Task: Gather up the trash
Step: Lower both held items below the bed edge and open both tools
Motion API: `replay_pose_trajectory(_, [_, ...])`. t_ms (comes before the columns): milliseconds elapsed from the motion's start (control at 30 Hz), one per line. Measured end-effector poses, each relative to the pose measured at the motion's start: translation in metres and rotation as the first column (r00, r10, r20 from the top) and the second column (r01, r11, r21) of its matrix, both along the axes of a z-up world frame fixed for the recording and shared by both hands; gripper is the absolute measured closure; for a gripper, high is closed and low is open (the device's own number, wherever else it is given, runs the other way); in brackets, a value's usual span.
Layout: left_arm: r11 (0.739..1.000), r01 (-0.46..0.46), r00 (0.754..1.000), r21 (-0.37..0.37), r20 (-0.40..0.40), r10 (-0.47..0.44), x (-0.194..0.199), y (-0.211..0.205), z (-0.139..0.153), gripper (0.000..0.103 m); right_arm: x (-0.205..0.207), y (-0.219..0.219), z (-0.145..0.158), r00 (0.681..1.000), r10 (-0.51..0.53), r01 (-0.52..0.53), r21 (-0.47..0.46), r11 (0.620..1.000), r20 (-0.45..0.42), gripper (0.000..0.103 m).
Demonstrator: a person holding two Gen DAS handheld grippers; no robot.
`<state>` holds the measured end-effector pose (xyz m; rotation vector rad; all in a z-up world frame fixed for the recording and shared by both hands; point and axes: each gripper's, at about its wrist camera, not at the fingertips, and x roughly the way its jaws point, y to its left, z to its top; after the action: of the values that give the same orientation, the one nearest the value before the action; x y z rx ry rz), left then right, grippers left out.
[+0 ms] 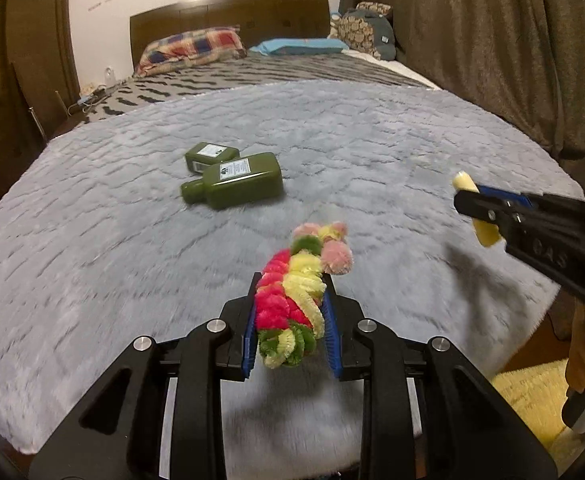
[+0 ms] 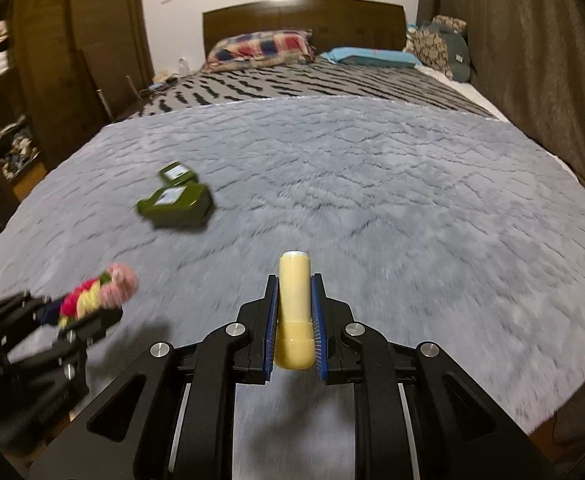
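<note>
Two dark green bottles [image 1: 234,180] lie flat on the grey fluffy blanket [image 1: 372,132], touching one another at a corner; the smaller one [image 1: 211,156] sits just behind the larger, toward the headboard [image 1: 228,12]. Both are capped, and what they hold cannot be told through the dark plastic. They serve as the landmark here.

Nearer than the bottles and slightly to their right, the left gripper [image 1: 292,280] is lifted off the blanket, pointing downward at a slant. Its blue-padded jaws are clenched on a bundle of fuzzy pipe cleaners [image 1: 292,292], pink, yellow, green and pale rose, twisted into one bunch, its far end sticking out past the fingertips.

Well to the right of the bottles and also nearer, the right gripper [image 2: 294,284] hangs above the blanket at a like downward slant. Its jaws are clamped on one pale yellow tube [image 2: 294,308], held lengthwise between the pads, its flat end poking out ahead and its rounded end behind. From the left wrist view a hand [image 1: 584,356] shows at the right edge, under that gripper's handle.

Counted: two green bottles, one pipe-cleaner bundle, one yellow tube, two grippers. Beyond the bottles, at the head of the bed, lie a checked pillow [image 1: 190,46] and a blue pillow [image 1: 300,46], one of each.
</note>
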<state>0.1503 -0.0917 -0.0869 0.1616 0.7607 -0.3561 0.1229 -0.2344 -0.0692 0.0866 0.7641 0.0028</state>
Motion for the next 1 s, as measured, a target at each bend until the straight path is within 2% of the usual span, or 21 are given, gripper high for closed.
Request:
replay_pose_trajectory(167, [1.000, 0.006, 1.000, -0.012, 0.025, -0.006, -0.036, 0.012, 0.007, 0.077, -0.046, 0.014, -0.001, 0.999, 0.040, -0.040, -0.004, 0.999, 0.030, 0.086])
replay_pose_trajectory(333, [0.999, 0.010, 0.999, -0.032, 0.033, -0.009, -0.073, 0.026, 0.004, 0.077, -0.090, 0.024, -0.013, 0.998, 0.066, -0.067, 0.058, 0.996, 0.023, 0.086])
replay_pose_trajectory(400, [0.999, 0.012, 1.000, -0.048, 0.024, -0.011, -0.085, 0.031, -0.002, 0.077, -0.101, 0.027, -0.020, 0.998, 0.064, -0.065, 0.056, 0.996, 0.015, 0.086])
replay_pose_trajectory(500, [0.998, 0.007, 1.000, -0.065, -0.013, -0.008, -0.101, 0.040, -0.019, 0.077, -0.119, 0.033, -0.039, 0.998, 0.058, -0.057, 0.058, 0.997, -0.017, 0.086])
replay_pose_trajectory(667, [0.999, -0.018, 0.996, -0.046, -0.086, 0.014, -0.120, 0.048, -0.055, 0.077, -0.134, 0.039, -0.073, 0.993, 0.059, -0.050, 0.088, 0.995, -0.099, 0.086])
replay_pose_trajectory(800, [0.999, -0.028, 0.984, -0.034, -0.175, 0.022, -0.128, 0.056, -0.092, 0.077, -0.138, 0.047, -0.101, 0.984, 0.062, -0.049, 0.081, 0.995, -0.167, 0.086])
replay_pose_trajectory(1000, [1.000, -0.019, 0.953, -0.007, -0.302, 0.016, -0.132, 0.057, -0.145, 0.077, -0.134, 0.059, -0.153, 0.951, 0.079, -0.055, 0.085, 0.995, -0.300, 0.086])
